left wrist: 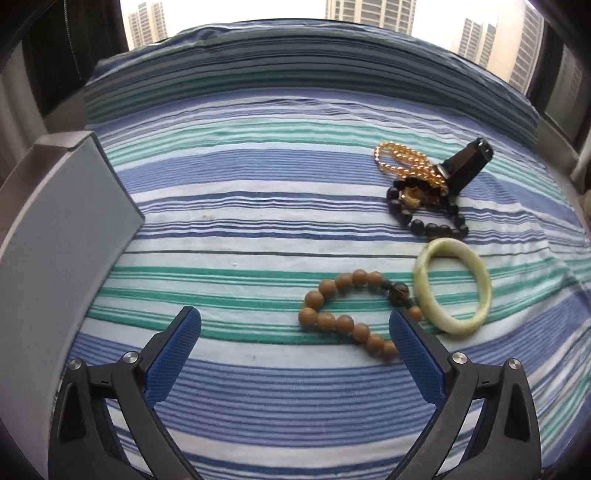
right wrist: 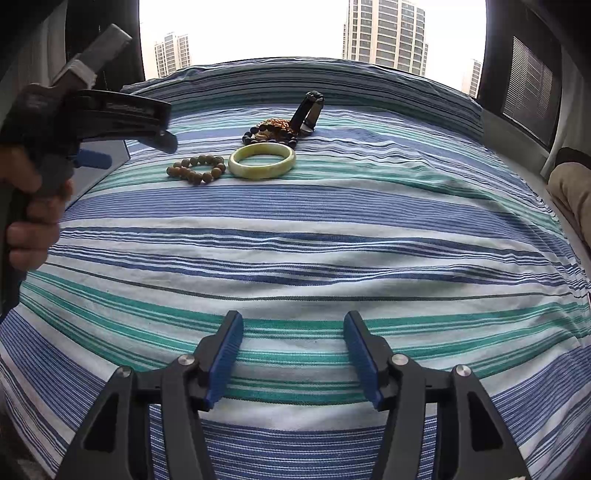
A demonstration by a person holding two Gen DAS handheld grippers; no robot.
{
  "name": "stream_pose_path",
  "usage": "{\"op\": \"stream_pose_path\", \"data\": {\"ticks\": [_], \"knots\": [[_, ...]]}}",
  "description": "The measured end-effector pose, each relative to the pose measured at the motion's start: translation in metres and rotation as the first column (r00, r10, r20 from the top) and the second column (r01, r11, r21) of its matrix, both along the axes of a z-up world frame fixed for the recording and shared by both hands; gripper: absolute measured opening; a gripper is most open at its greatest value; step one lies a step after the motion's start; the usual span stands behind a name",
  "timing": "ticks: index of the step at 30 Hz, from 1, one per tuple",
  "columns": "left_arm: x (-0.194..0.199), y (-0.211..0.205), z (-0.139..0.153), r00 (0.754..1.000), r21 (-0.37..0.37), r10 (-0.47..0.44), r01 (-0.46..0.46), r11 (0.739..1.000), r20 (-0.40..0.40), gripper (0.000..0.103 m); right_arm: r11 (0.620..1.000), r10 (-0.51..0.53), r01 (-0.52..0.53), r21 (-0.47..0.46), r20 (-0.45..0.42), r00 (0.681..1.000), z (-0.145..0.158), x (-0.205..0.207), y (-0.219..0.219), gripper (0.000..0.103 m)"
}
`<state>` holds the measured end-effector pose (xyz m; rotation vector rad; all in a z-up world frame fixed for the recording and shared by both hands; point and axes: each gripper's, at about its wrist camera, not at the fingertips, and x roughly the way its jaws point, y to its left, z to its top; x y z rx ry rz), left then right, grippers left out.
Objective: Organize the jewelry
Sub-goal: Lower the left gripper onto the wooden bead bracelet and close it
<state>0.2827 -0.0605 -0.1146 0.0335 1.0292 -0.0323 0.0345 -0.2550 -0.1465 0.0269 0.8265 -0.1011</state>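
The left tool (left wrist: 295, 354) is spread wide and pinches nothing; it hangs just over the bed (left wrist: 258, 206). The brown bead bracelet (left wrist: 351, 314) lies directly ahead of it and to its right: the right finger (left wrist: 417, 358) covers the near end of the bead loop, whose long axis runs from upper left toward that finger. I judge that a small shift to the right would bring the beads between the fingers. The right tool (right wrist: 293, 354) is also spread and empty, and it is well apart from the jewelry, so the left hand (right wrist: 33, 206) is nearer.

Just beside the beads lies the pale green bangle (left wrist: 454, 291), and beyond it a dark bead bracelet (left wrist: 428, 218), an amber bead string (left wrist: 402, 158) and a black watch (left wrist: 465, 162) in one heap. A grey box (left wrist: 66, 229) stands at the left. The bed has a striped sheet; behind it, windows show tall buildings (right wrist: 384, 33).
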Motion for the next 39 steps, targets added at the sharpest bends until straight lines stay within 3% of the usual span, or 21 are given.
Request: {"op": "stream_pose_path", "data": {"ticks": [4,10,14,17,20,22,25,28,34,36,39], "knots": [[-0.004,0.001,-0.017,1.0,0.046,-0.002,0.003,0.999,-0.012,0.102,1.0,0.002,-0.002,0.003,0.0,1.0,0.0,0.0,0.0,0.059],[-0.052,0.051,-0.015,0.998,0.09,-0.01,0.016,0.996,-0.065,0.103,1.0,0.004,-0.004,0.005,-0.001,1.0,0.0,0.0,0.001,0.06],[-0.088,0.075,-0.006,0.997,0.179,-0.02,0.032,0.983,-0.069,0.101,1.0,0.005,-0.005,0.007,0.0,1.0,0.001,-0.001,0.002,0.06],[-0.115,0.065,0.016,0.993,0.164,-0.12,0.119,0.979,-0.005,0.101,1.0,0.005,-0.005,0.007,0.0,1.0,0.001,-0.002,0.002,0.06],[-0.13,0.041,0.026,0.965,0.086,-0.264,0.262,0.961,0.012,0.101,1.0,0.005,-0.005,0.006,-0.001,1.0,0.001,-0.002,0.002,0.06],[-0.125,0.023,0.021,0.949,0.073,-0.315,0.313,0.947,0.008,0.101,1.0,0.005,-0.005,0.007,0.0,1.0,0.001,-0.001,0.002,0.06],[-0.119,0.005,0.012,0.948,0.091,-0.317,0.316,0.944,0.002,0.091,1.0,0.005,-0.005,0.008,0.0,1.0,0.001,-0.001,0.002,0.06],[-0.107,0.002,0.008,0.95,0.043,-0.311,0.312,0.949,-0.021,0.084,1.0,0.005,-0.005,0.008,0.0,1.0,0.001,-0.001,0.002,0.06],[-0.1,0.001,-0.003,0.953,-0.012,-0.301,0.3,0.954,-0.026,0.049,1.0,0.005,-0.005,0.008,0.0,1.0,0.001,-0.001,0.002,0.06],[-0.101,0.002,-0.002,0.953,-0.02,-0.302,0.302,0.953,-0.012,0.019,1.0,0.005,-0.005,0.009,0.0,1.0,0.001,-0.002,0.002,0.06],[-0.1,0.002,-0.001,0.955,-0.038,-0.297,0.296,0.954,-0.019,0.012,0.999,0.032,-0.032,0.014,-0.014,0.999,0.002,0.0,0.001,0.063]]}}
